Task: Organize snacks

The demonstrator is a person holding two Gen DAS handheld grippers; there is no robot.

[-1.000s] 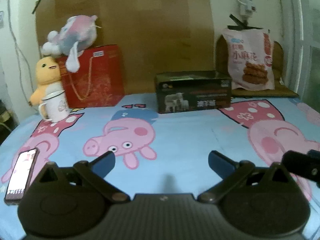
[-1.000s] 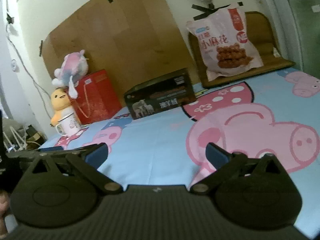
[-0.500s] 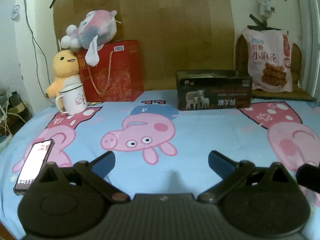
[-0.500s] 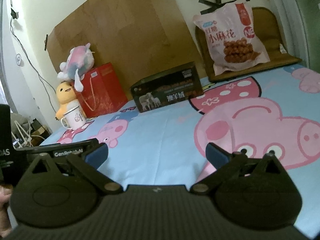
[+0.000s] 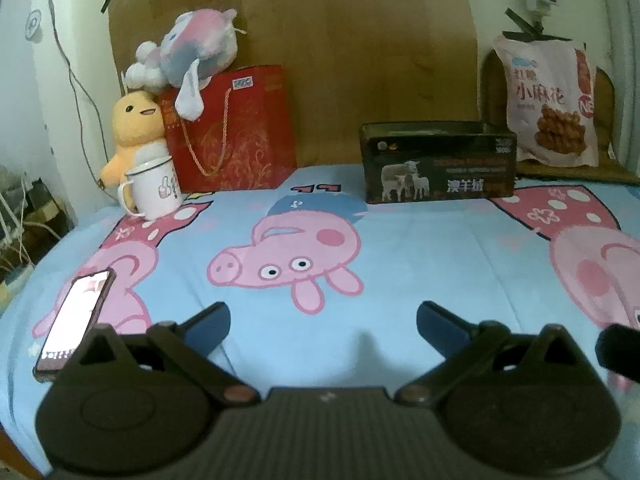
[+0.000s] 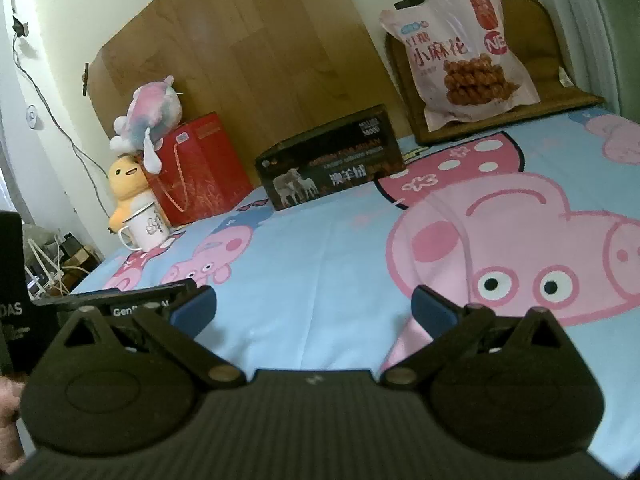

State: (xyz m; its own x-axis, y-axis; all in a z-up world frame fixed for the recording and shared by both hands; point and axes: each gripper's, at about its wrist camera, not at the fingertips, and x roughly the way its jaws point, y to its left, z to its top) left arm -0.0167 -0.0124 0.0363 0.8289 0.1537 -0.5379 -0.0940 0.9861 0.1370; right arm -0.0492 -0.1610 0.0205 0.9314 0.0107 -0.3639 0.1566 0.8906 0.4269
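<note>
Along the bed's [image 5: 400,248] far edge, from the left corner: a mug [image 5: 154,189] in front of a duck toy [image 5: 132,136], a gift bag [image 5: 232,128] with a plush toy [image 5: 192,46] on top, a box [image 5: 438,162] near the middle, and a snack bag [image 5: 550,100] at the right corner. A phone [image 5: 74,320] lies near the left edge

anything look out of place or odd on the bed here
A phone lies with its screen lit at the bed's left edge, and a pink plush perches tilted on the red gift bag. Nothing looks spilled or damaged.
</note>
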